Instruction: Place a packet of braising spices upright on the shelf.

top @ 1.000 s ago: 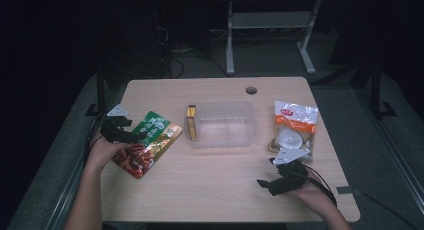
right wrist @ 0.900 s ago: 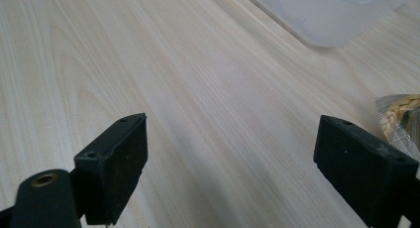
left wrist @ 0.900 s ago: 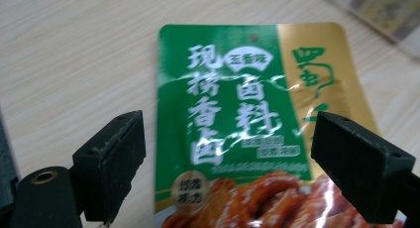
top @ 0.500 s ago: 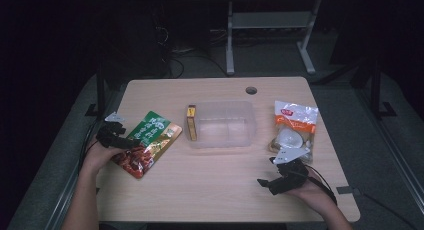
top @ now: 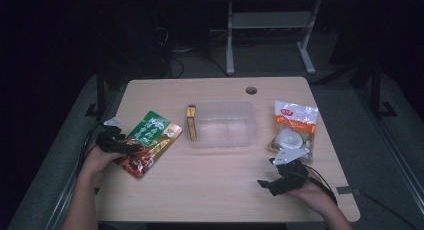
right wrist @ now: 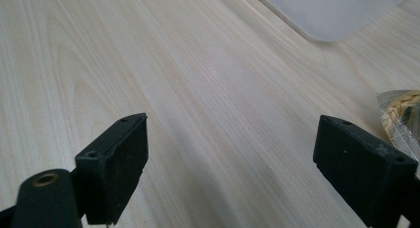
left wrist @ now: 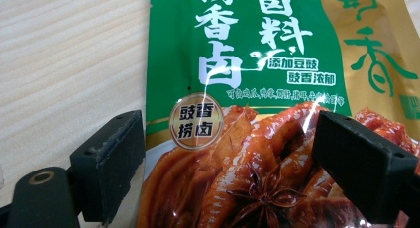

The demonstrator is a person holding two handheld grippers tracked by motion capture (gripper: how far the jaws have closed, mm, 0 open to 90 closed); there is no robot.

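The green and red seasoning pouch (top: 148,142) is lying flat and slanted at the left of the table (top: 220,190) in the high view, its lower end near the left edge. In the left gripper view the pouch (left wrist: 257,114) is showing large white Chinese characters on green, gold characters on a yellow panel at upper right, a round gold badge with dark characters, and a picture of braised meat with a star anise below. The left gripper (top: 120,145) is sitting over the pouch's lower left part with its jaws standing apart, one jaw over the bare wood beside the pouch's edge and the other over the printed meat; whether the pads are touching the film cannot be told. Right of the pouch a small yellow box (top: 191,122) is standing just beside the clear plastic container (top: 222,125) at the table's middle. Farther right an orange and white snack bag (top: 294,127) is lying near the right edge. The right gripper (top: 272,182) is resting at lower right, just below that bag, its jaws (right wrist: 247,173) spread wide over bare wood with nothing between them. In the right gripper view the container's corner (right wrist: 337,15) is showing at the top and a bit of packet (right wrist: 401,114) at the right. Open wood is stretching between the two grippers along the near side.
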